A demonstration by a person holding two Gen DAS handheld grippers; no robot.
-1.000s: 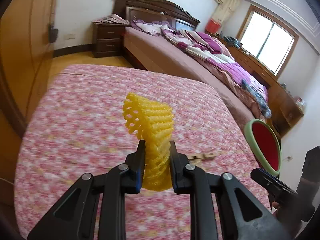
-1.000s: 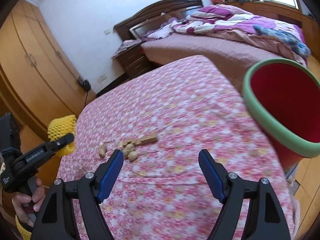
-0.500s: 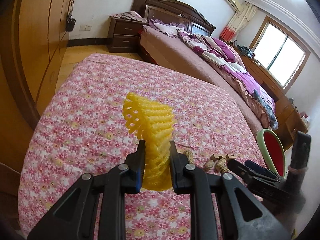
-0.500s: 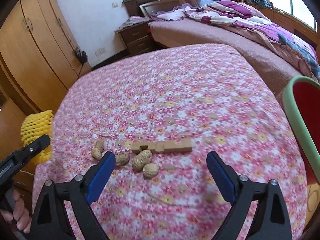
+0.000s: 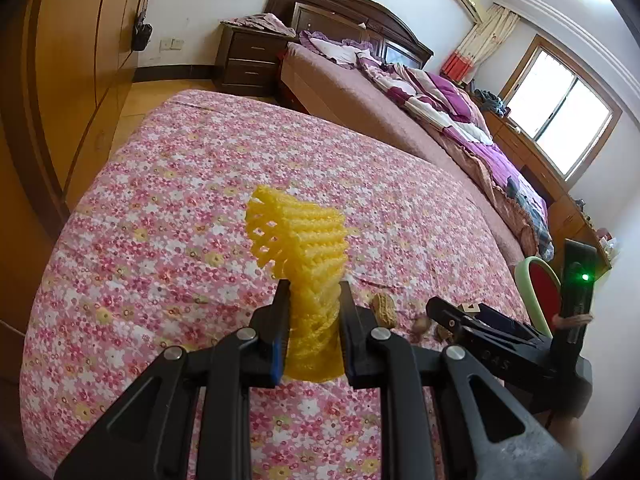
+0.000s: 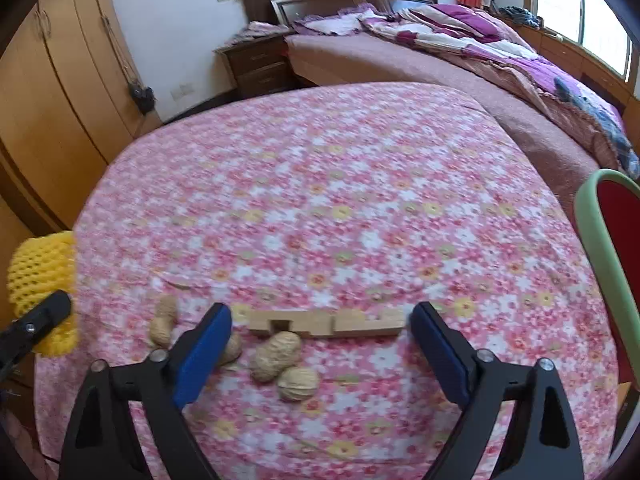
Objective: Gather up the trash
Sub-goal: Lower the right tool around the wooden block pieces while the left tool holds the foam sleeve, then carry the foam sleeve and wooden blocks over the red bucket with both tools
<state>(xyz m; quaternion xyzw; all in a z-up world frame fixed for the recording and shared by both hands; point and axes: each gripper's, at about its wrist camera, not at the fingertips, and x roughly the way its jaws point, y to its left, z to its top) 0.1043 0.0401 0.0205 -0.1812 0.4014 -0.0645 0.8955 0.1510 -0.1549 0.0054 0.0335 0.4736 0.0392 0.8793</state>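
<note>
Yellow foam net (image 5: 306, 264) pinched upright in left gripper (image 5: 312, 320), jaws nearly together. Right gripper (image 6: 320, 334) empty, jaws closing yet wide, straddling wooden strip (image 6: 326, 322) and peanut shells (image 6: 276, 356) on floral cloth (image 6: 340, 184). Likely trouble: grabbing several at once, dropping some; red bin (image 6: 612, 248) well apart at right edge, risking spills during carry.

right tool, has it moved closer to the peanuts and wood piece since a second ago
Yes. The right tool has come forward and down toward the wooden piece and peanuts, which now sit between its open fingers; the red bin slid rightward.
</note>
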